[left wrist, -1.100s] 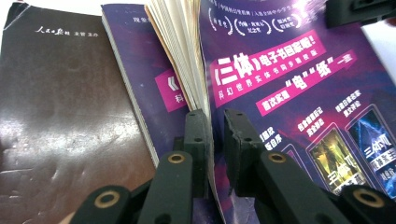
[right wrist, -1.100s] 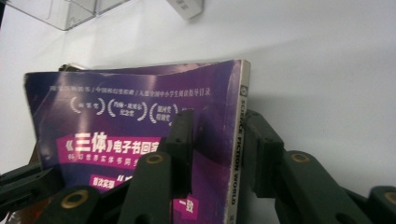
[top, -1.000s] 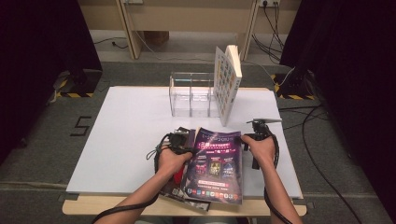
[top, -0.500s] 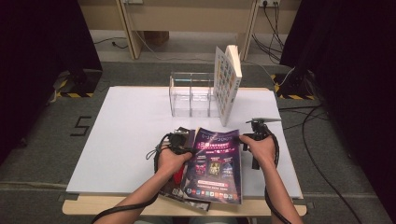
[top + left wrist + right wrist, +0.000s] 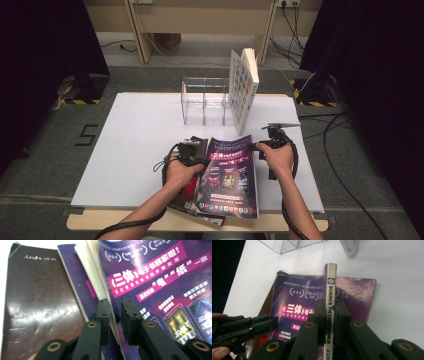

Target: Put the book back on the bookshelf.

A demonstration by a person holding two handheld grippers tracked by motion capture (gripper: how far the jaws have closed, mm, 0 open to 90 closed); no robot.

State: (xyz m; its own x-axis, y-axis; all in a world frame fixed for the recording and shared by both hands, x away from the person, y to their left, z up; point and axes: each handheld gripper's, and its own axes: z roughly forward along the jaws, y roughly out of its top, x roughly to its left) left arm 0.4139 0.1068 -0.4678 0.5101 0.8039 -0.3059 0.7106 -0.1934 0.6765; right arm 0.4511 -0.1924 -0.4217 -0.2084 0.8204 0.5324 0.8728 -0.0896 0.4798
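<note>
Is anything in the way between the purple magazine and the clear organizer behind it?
Nothing visible: bare white table lies between the purple magazine and the clear organizer. An upright book leans at the organizer's right end, leaving the other slots open.

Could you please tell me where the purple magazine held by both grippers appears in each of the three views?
High view: purple magazine lies at the table's near edge, between both hands.
Left gripper view: its cover fills the right side, its edge between the jaws.
Right gripper view: its white spine stands upright in the middle, clamped.
Shared landmark: the brown book beneath.
</note>
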